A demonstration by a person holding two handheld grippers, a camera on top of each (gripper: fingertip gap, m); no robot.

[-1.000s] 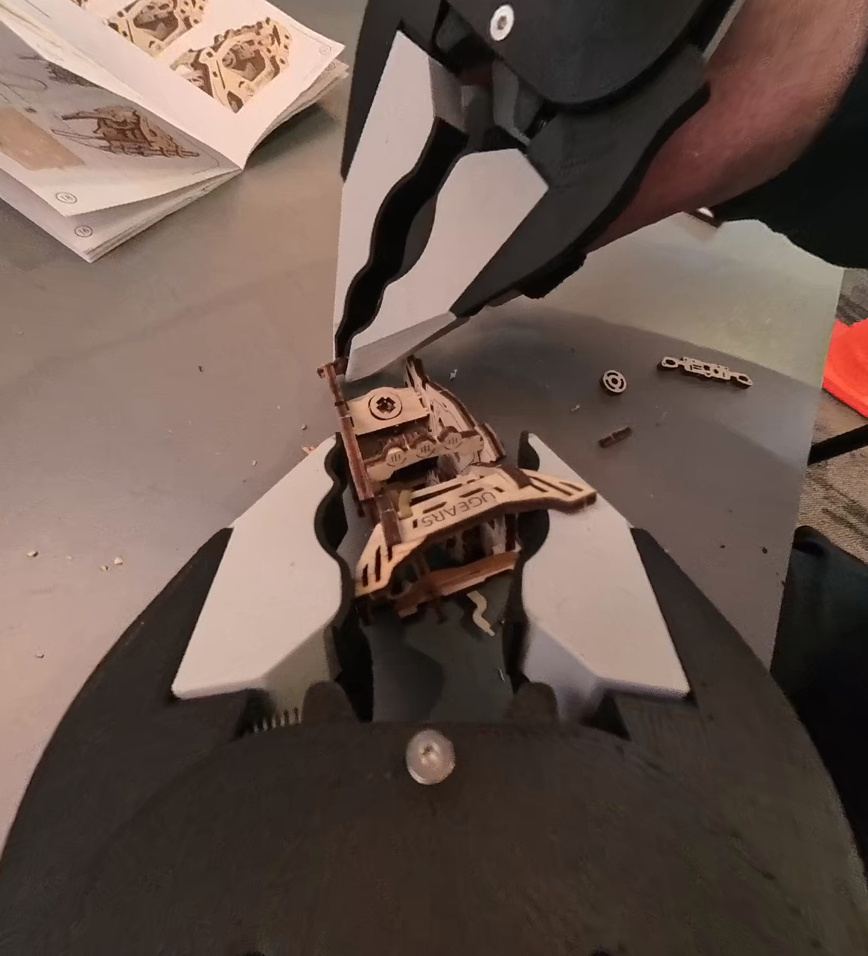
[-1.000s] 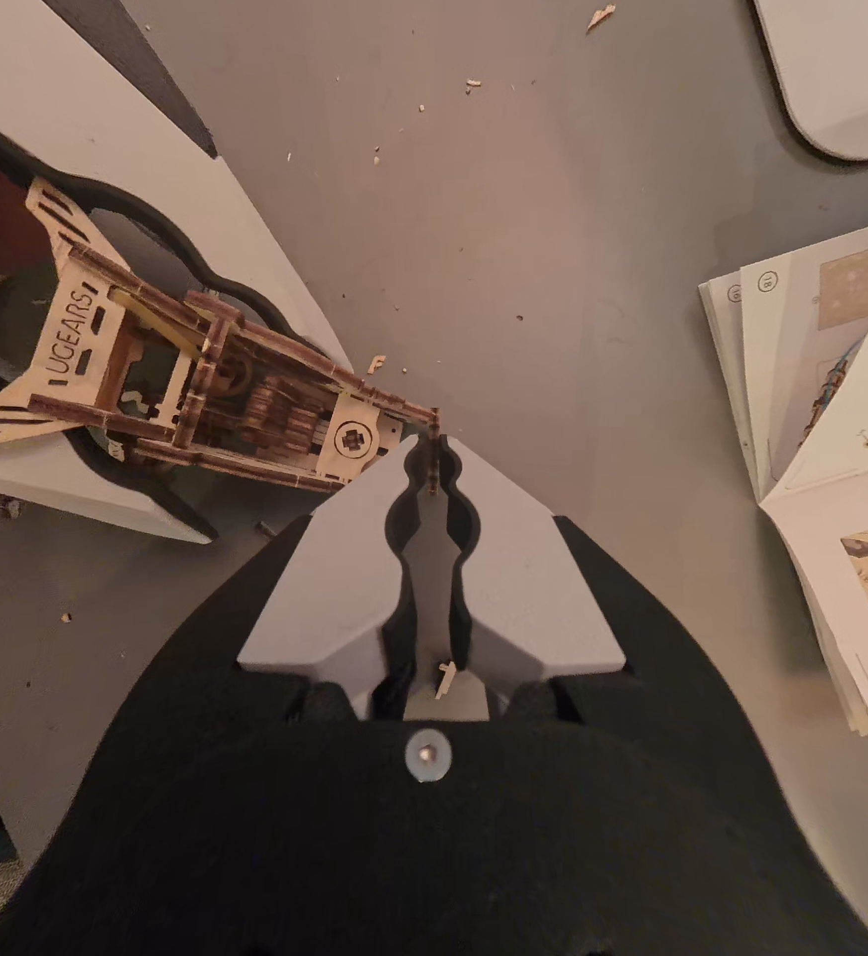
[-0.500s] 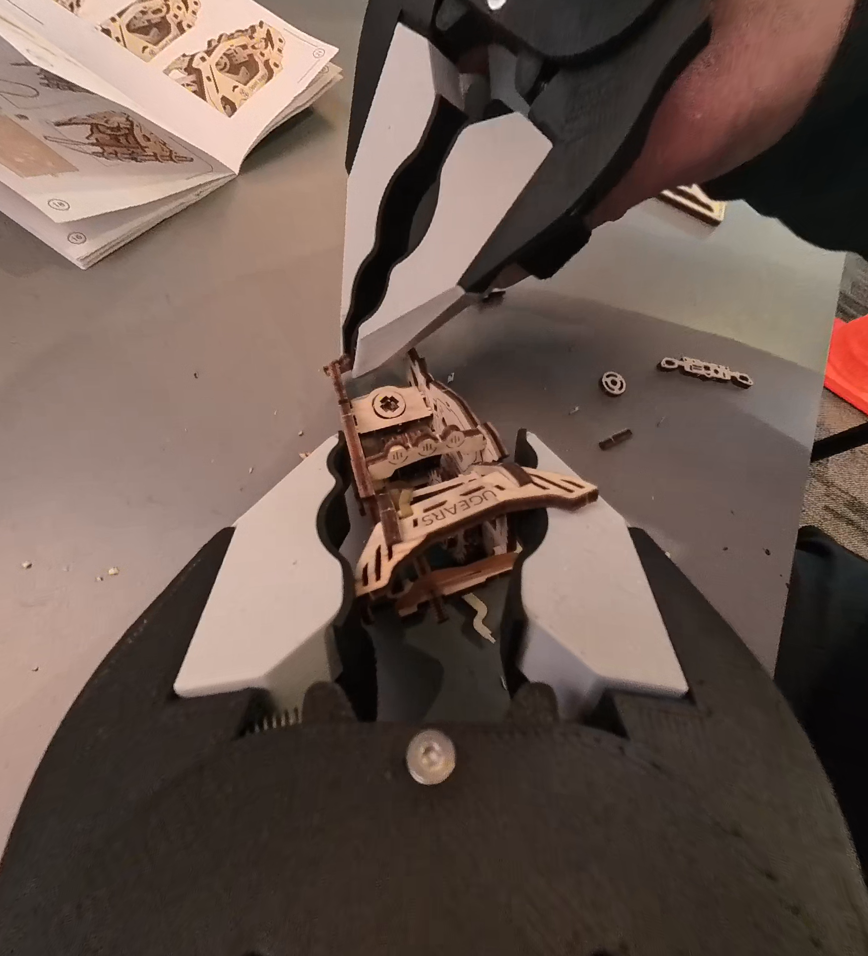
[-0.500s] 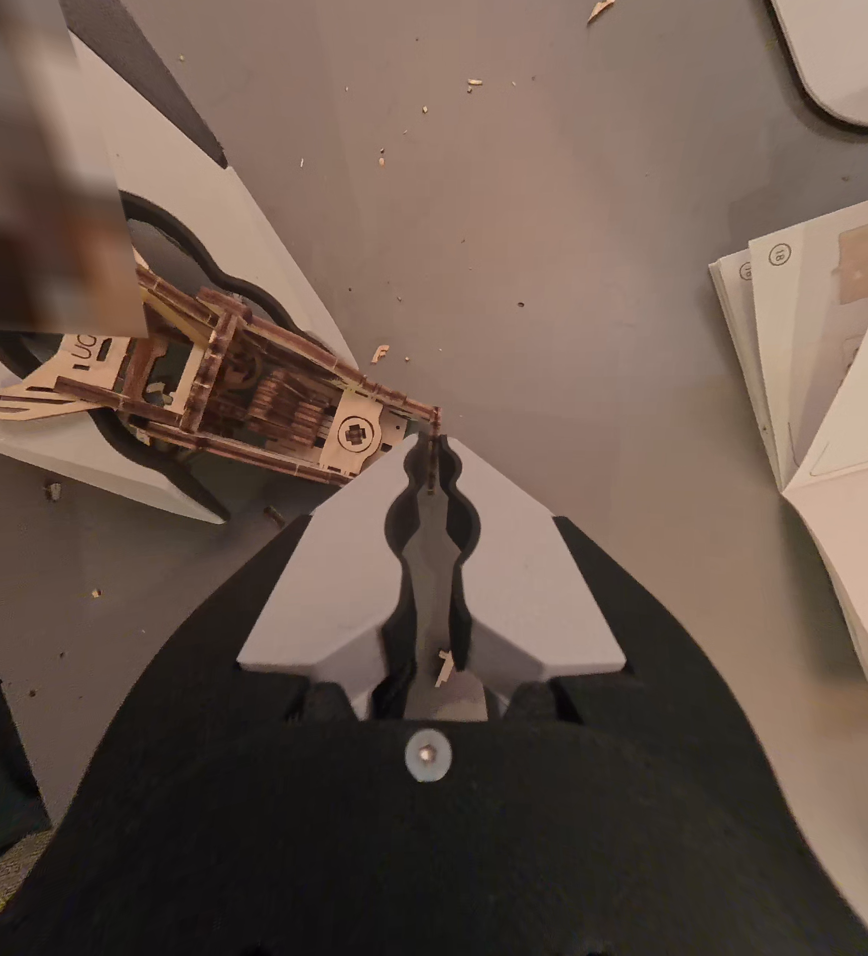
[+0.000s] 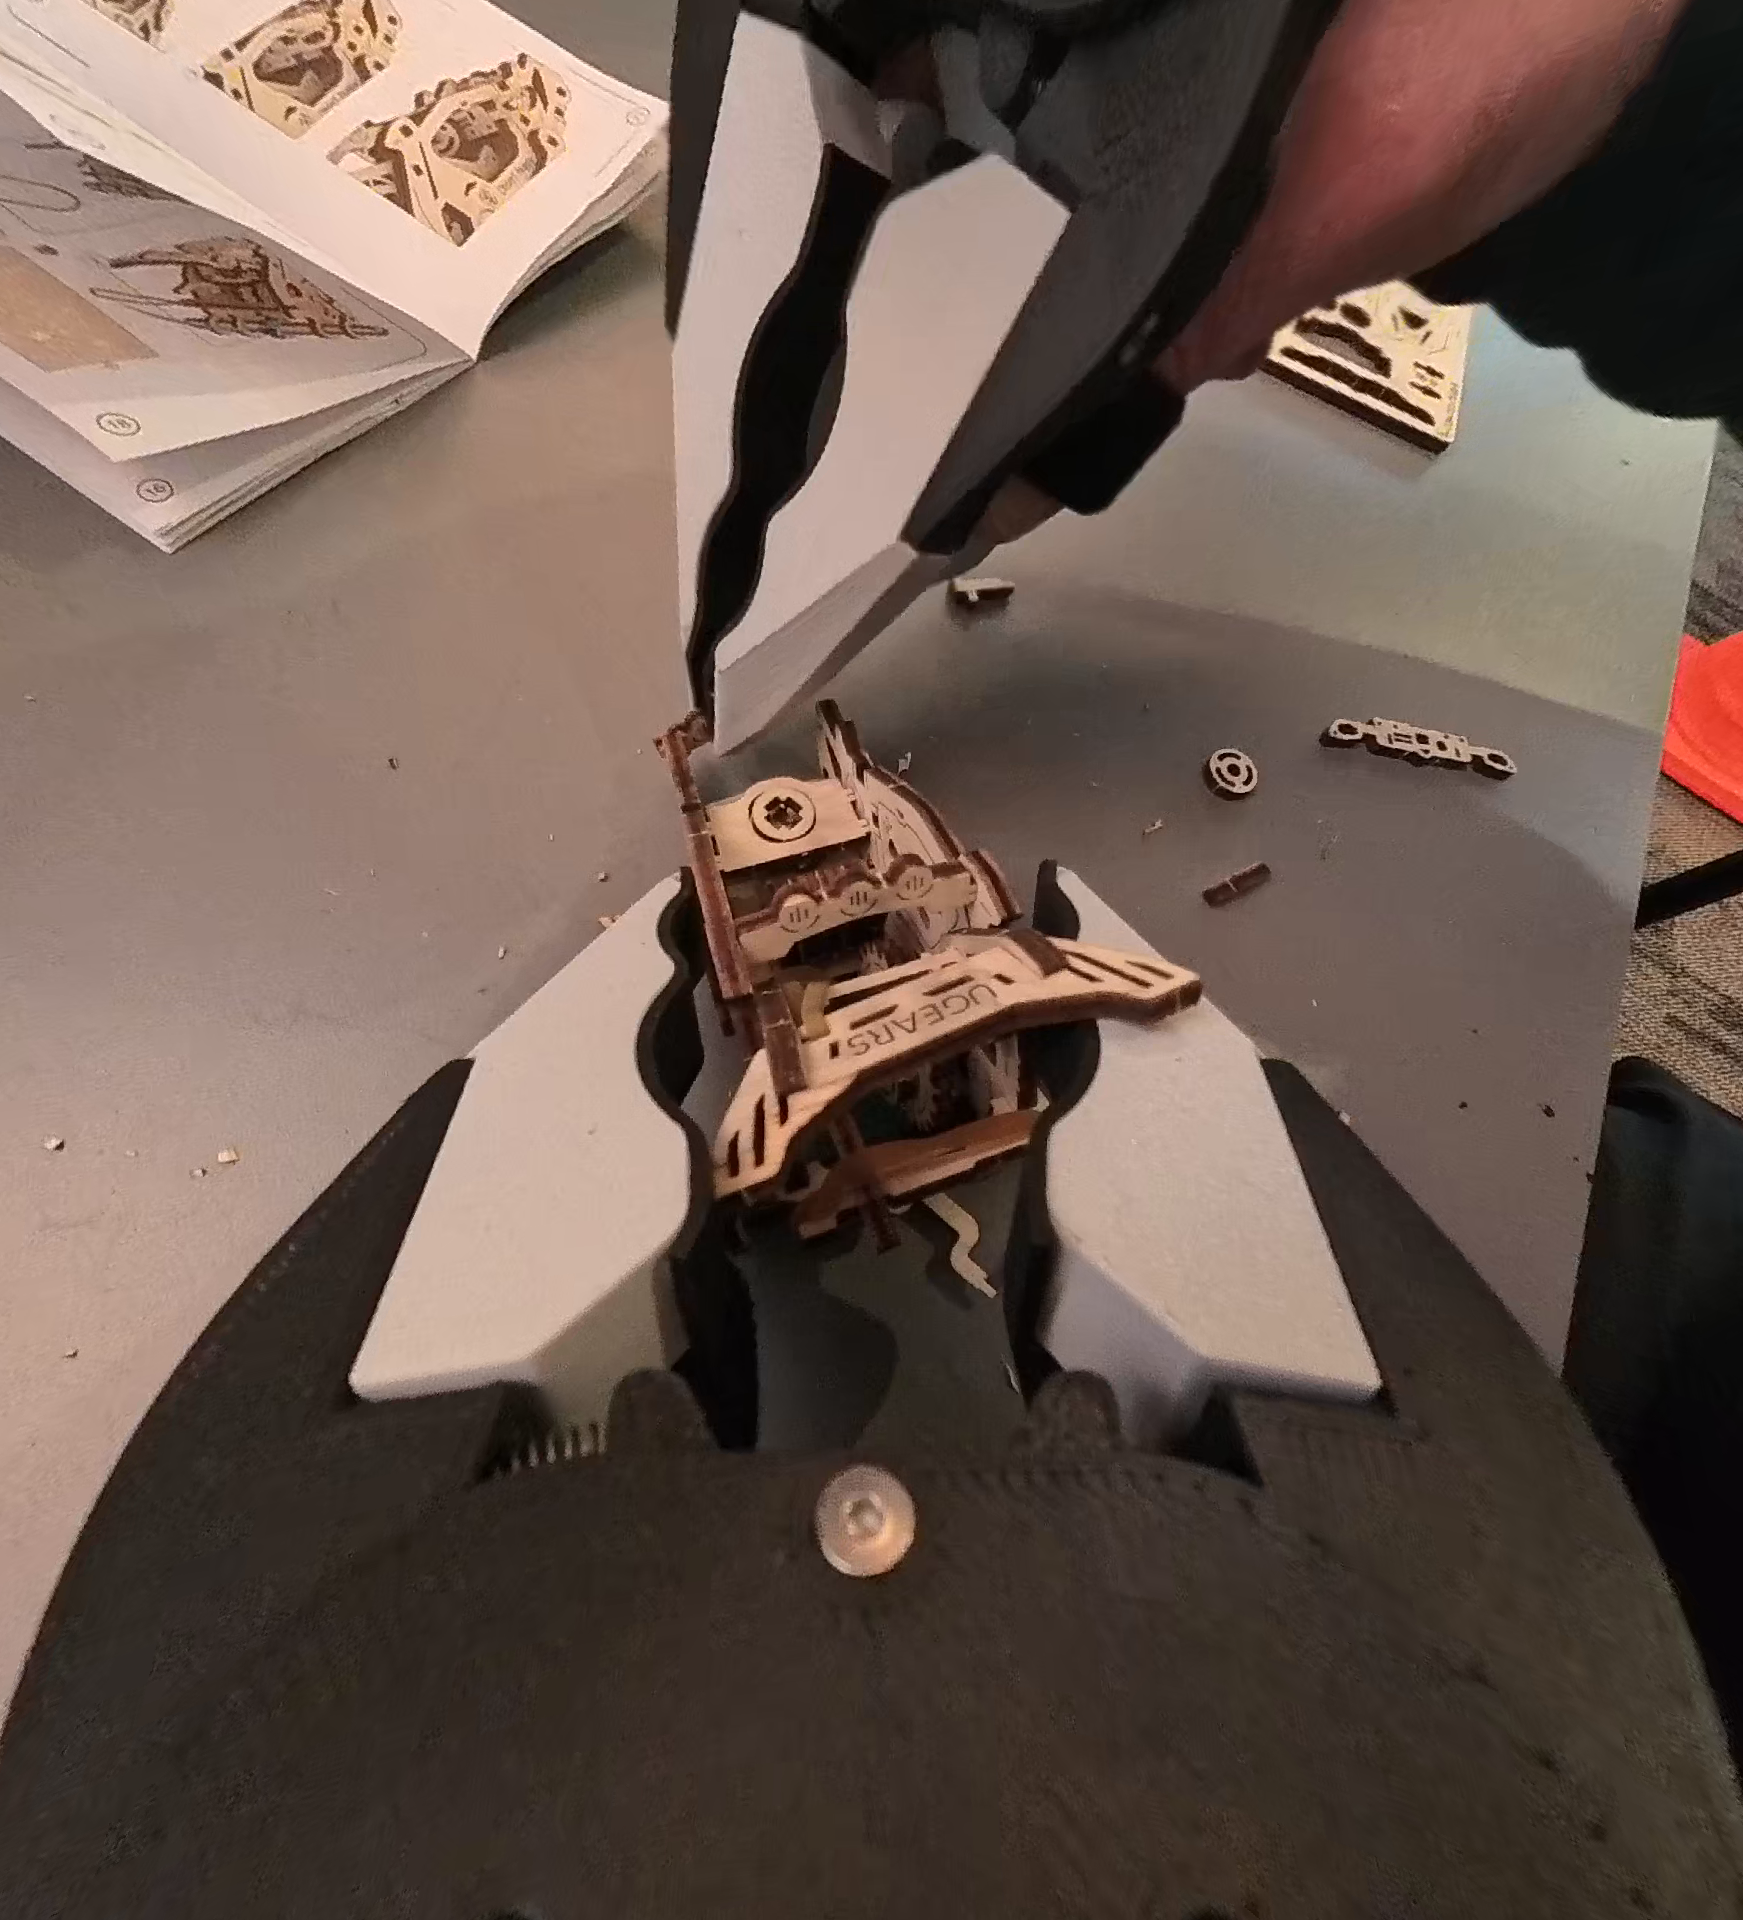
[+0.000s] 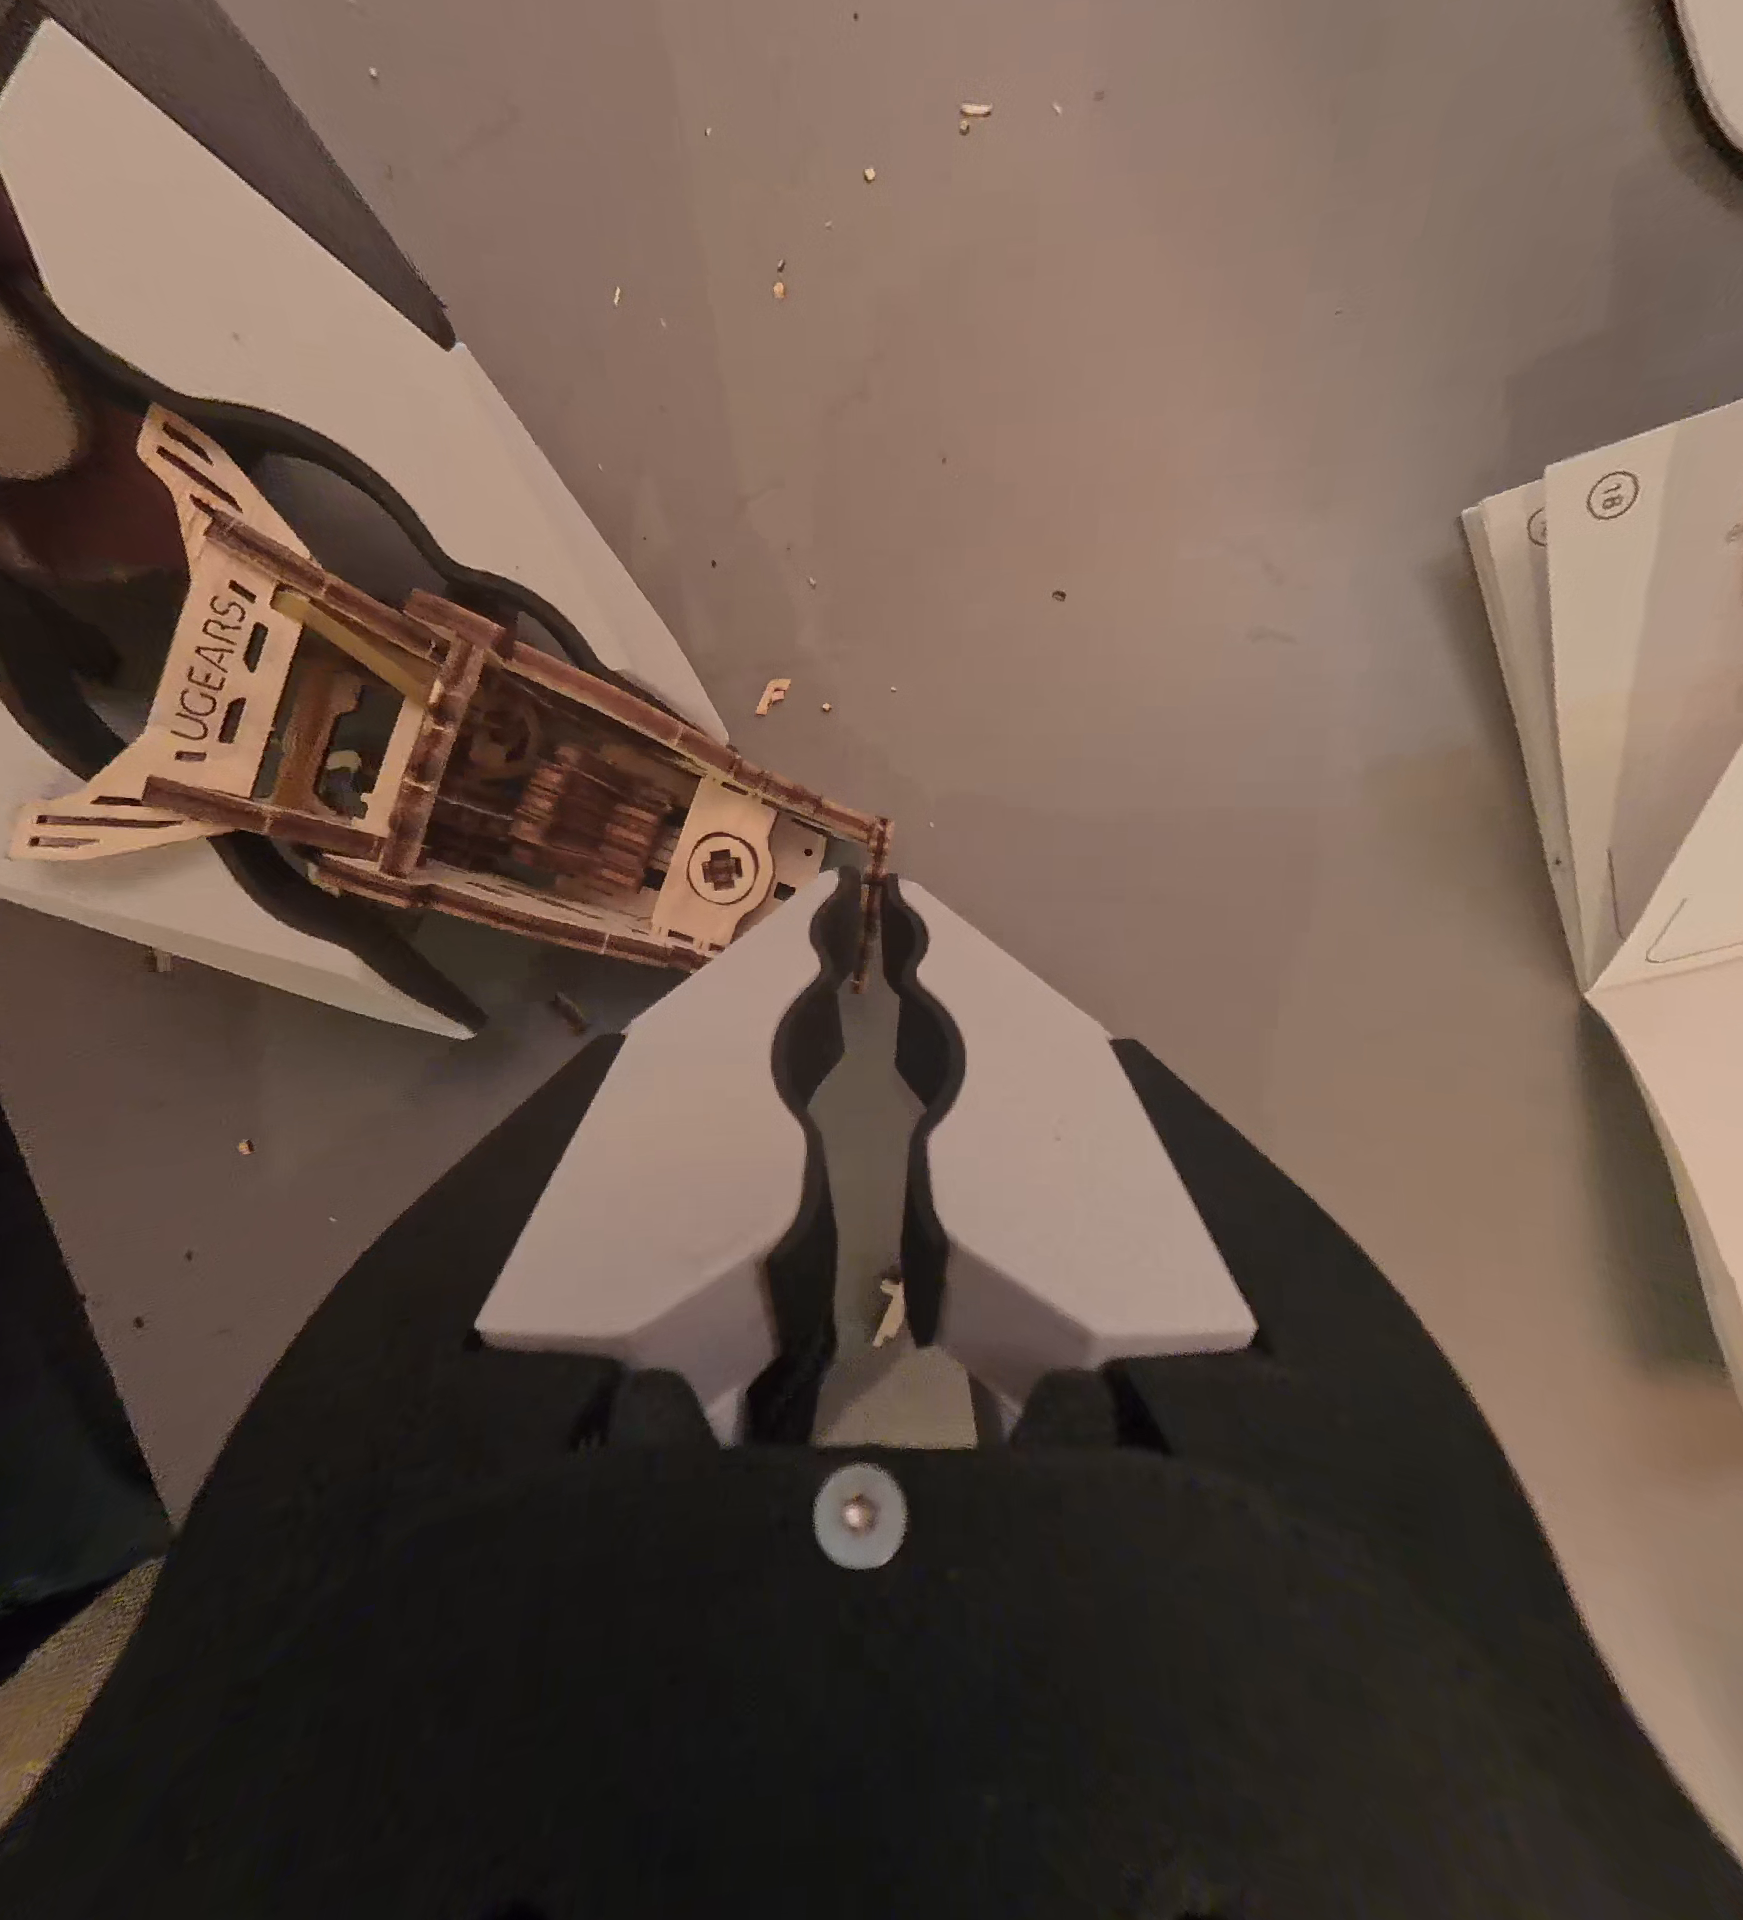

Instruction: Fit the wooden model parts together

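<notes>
A half-built wooden model (image 5: 846,977) with a curved rear wing is clamped between my left gripper's (image 5: 862,894) grey fingers, its nose pointing away and tilted up. It also shows in the right wrist view (image 6: 493,769) at the left. My right gripper (image 6: 867,883) is shut on a thin dark wooden piece (image 6: 872,914) that stands at the model's front corner. In the left wrist view the right gripper (image 5: 706,717) comes down from above and its tips touch that piece (image 5: 682,748).
An open instruction booklet (image 5: 223,229) lies at the far left and shows at the right of the right wrist view (image 6: 1698,831). Small loose wooden parts (image 5: 1418,746), a ring (image 5: 1231,771) and a part sheet (image 5: 1376,353) lie at the right. Wood crumbs dot the grey table (image 5: 223,779). Tip to tip, the grippers are about 5 cm apart.
The right gripper has lifted and tilted a little while it keeps its pinch on the thin piece at the model's nose. The left gripper and model have hardly moved.
</notes>
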